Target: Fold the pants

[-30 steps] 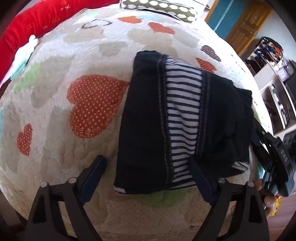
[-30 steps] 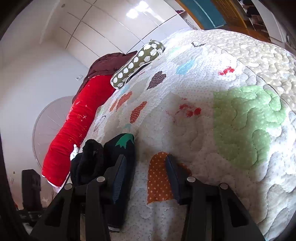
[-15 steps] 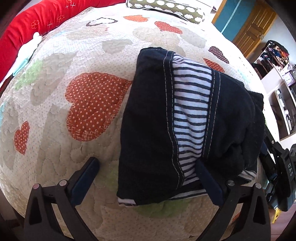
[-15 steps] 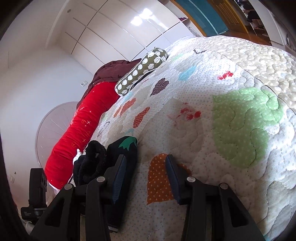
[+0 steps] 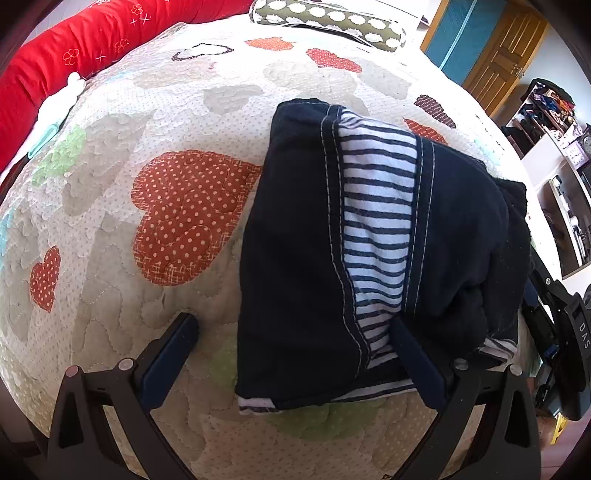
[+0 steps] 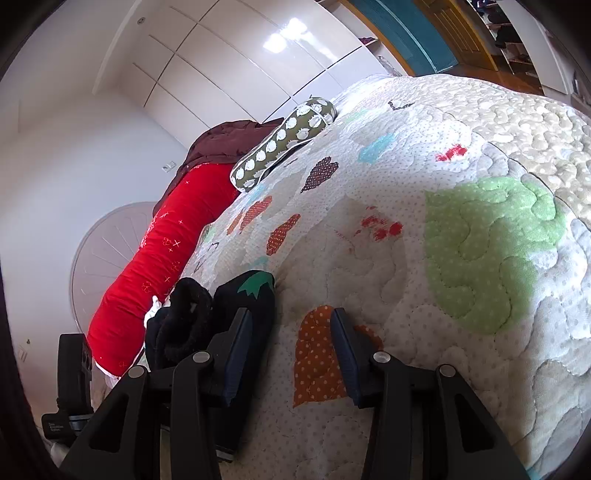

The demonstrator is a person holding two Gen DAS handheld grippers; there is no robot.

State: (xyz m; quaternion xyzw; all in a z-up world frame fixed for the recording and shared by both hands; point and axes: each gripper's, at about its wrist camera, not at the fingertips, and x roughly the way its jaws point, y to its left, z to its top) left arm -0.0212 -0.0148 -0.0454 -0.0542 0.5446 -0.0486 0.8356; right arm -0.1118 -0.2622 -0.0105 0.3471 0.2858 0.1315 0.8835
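The dark navy pants, folded into a compact bundle with a blue-and-white striped lining showing down the middle, lie on the quilted bedspread. My left gripper is open just above the bundle's near edge, its right finger over the fabric, holding nothing. The right gripper shows at the bundle's right side. In the right wrist view the right gripper is open and empty, low over the quilt, with the pants just left of its left finger.
A red bolster and a green dotted pillow lie along the bed's far edge. Shelves with clutter and a wooden door stand to the right. The bed's near edge is right under the left gripper.
The left gripper has pulled back slightly and the view has shifted, so the bundle sits a little farther off. The right gripper has barely moved.
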